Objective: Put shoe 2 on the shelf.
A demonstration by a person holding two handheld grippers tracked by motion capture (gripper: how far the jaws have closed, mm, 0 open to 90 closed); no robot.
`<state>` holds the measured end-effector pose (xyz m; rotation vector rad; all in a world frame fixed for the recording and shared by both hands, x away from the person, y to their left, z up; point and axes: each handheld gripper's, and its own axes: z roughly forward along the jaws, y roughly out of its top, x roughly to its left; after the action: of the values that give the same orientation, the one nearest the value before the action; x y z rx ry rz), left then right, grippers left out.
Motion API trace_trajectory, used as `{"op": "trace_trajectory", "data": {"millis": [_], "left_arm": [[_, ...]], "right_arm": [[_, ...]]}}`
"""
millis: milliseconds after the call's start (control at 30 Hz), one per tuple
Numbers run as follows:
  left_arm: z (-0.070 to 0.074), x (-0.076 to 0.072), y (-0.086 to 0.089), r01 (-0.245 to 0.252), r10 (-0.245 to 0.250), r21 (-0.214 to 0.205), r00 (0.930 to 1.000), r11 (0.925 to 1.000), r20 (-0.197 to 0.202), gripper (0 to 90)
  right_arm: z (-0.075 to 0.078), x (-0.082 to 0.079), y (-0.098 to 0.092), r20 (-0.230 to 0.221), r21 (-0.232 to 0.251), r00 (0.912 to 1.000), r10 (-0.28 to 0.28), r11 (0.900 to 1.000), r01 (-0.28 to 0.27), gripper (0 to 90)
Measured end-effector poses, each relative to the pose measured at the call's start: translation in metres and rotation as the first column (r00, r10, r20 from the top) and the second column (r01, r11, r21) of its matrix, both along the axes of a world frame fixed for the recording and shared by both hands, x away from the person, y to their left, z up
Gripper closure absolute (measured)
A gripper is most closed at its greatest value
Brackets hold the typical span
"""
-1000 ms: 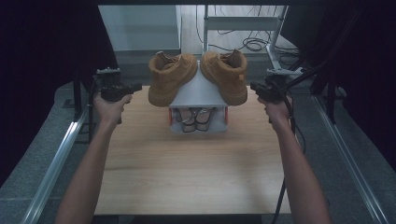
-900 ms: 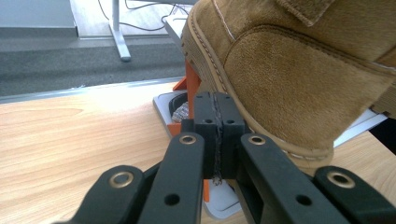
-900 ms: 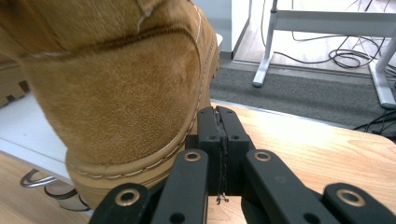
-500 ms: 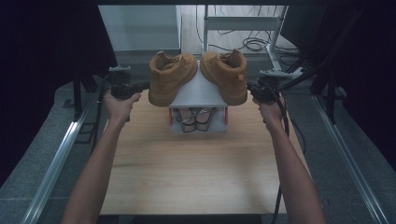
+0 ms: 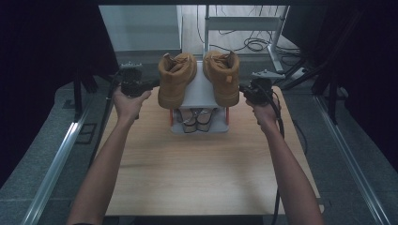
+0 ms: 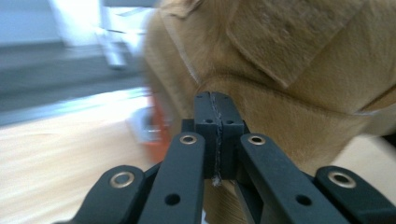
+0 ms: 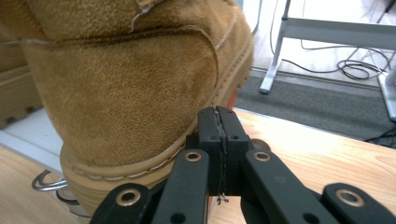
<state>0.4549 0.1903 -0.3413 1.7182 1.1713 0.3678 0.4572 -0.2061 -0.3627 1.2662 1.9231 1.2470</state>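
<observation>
Left gripper: jaws closed, empty, held level at left tan suede boot. Right gripper: jaws closed, empty, beside right boot. Boots placed atop small shoe rack; forearms extended forward.
</observation>
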Motion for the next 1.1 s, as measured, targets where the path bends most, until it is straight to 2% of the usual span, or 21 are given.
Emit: {"op": "trace_trajectory", "data": {"millis": [167, 233, 400, 533, 667, 733, 1100], "left_arm": [[-0.002, 0.001, -0.005, 0.004, -0.004, 0.011, 0.9999, 0.9999, 0.012, 89.8], [-0.003, 0.002, -0.003, 0.01, -0.01, -0.006, 0.9999, 0.9999, 0.0, 89.6], [-0.005, 0.004, -0.005, -0.002, 0.002, -0.01, 1.0, 1.0, -0.002, 89.6], [-0.006, 0.005, -0.004, -0.004, 0.004, -0.037, 0.9999, 0.9993, -0.01, 89.8], [-0.007, 0.005, -0.006, -0.005, 0.004, -0.039, 1.0, 0.9992, -0.009, 89.9], [-0.008, 0.005, -0.009, 0.004, -0.005, -0.056, 0.9999, 0.9984, -0.013, 89.9], [-0.01, 0.009, -0.025, 0.028, -0.03, -0.076, 0.9993, 0.9967, -0.023, 89.9]], "right_arm": [[-0.001, 0.001, 0.0, -0.004, 0.012, 0.9999, 0.011, 0.9999, -0.011, 89.1], [-0.002, 0.003, -0.002, -0.004, 0.011, 1.0, -0.004, 0.9999, 0.004, 89.1], [-0.007, 0.014, 0.001, -0.009, -0.006, 0.9998, -0.02, 0.9998, 0.02, 88.9], [-0.011, 0.022, 0.006, 0.01, -0.011, 0.9996, -0.027, 0.9996, 0.028, 89.0], [-0.013, 0.024, 0.004, 0.006, 0.015, 1.0, 0.002, 0.9999, -0.002, 89.2], [-0.012, 0.024, 0.005, 0.007, 0.005, 1.0, 0.0, 1.0, 0.0, 89.3], [-0.012, 0.021, 0.028, 0.006, -0.016, 0.998, 0.063, 0.9979, -0.063, 89.3]]}}
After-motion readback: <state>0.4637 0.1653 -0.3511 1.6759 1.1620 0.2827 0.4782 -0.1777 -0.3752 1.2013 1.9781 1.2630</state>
